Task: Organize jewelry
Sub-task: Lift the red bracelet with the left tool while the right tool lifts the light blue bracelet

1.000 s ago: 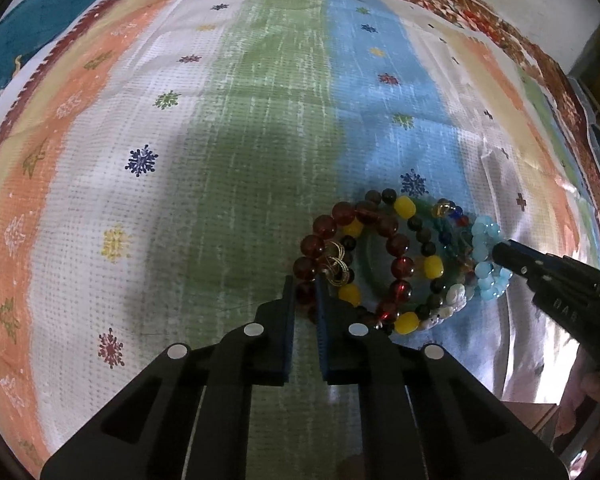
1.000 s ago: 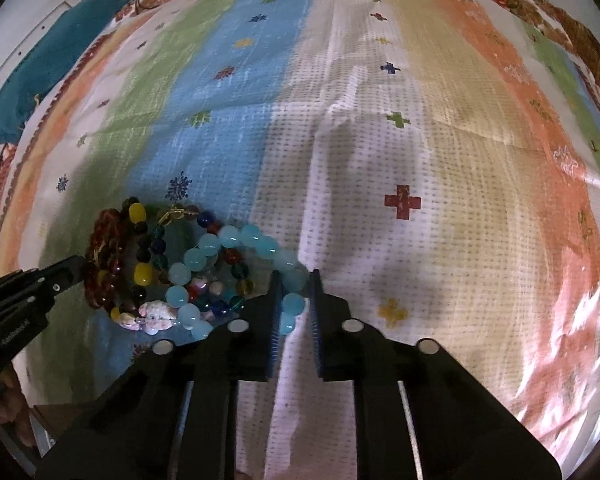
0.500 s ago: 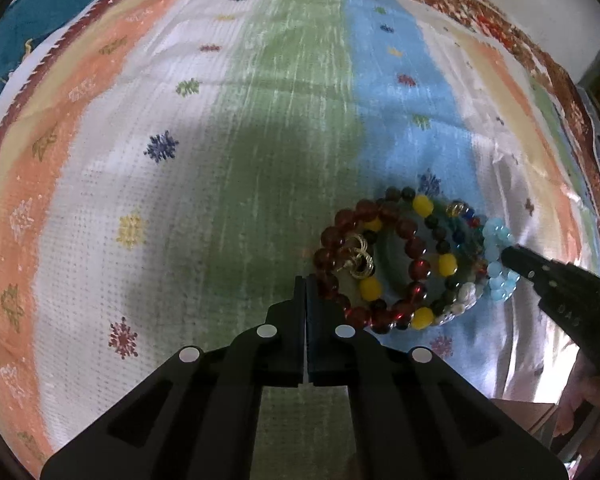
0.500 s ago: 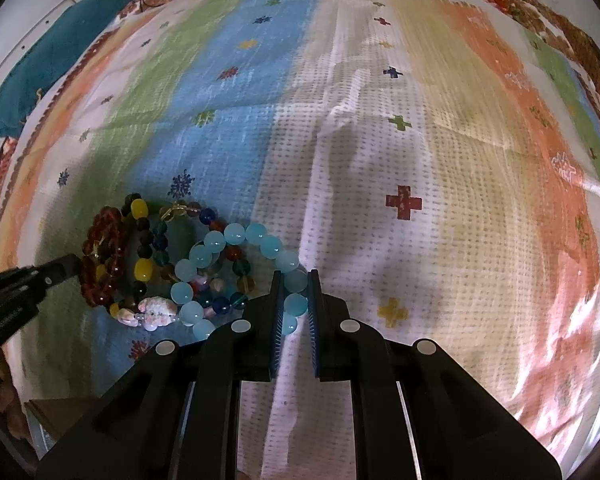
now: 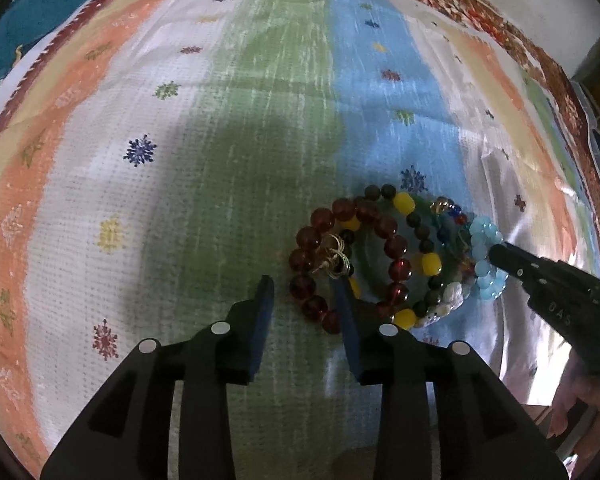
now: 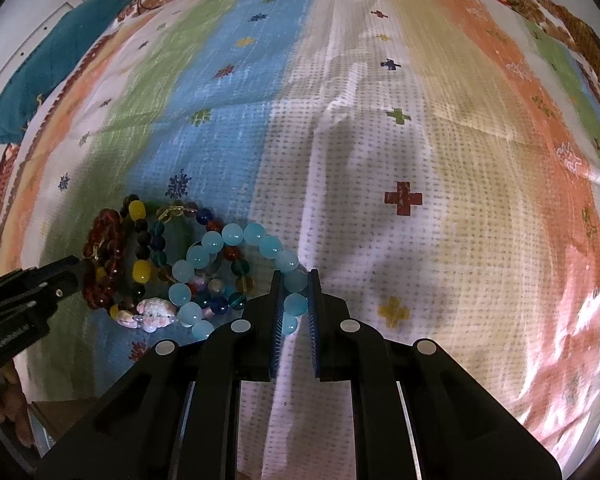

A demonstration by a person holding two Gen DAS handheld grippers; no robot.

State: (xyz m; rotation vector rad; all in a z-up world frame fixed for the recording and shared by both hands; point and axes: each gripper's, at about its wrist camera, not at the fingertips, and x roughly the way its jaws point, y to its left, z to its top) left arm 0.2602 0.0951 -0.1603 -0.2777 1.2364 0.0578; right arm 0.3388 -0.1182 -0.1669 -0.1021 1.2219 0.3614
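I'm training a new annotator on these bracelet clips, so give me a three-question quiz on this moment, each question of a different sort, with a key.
1. True or false: the left gripper is open, with part of the dark red bead bracelet between its fingers.
2. Multiple choice: which bracelet does the right gripper hold? A) dark red B) light blue C) yellow and dark beads
3. Fill in: the pile of bracelets lies on a striped ______.

Key
1. True; the fingers stand well apart, one on each side of the red beads.
2. B; the light blue bead bracelet runs between the nearly closed fingers.
3. cloth.
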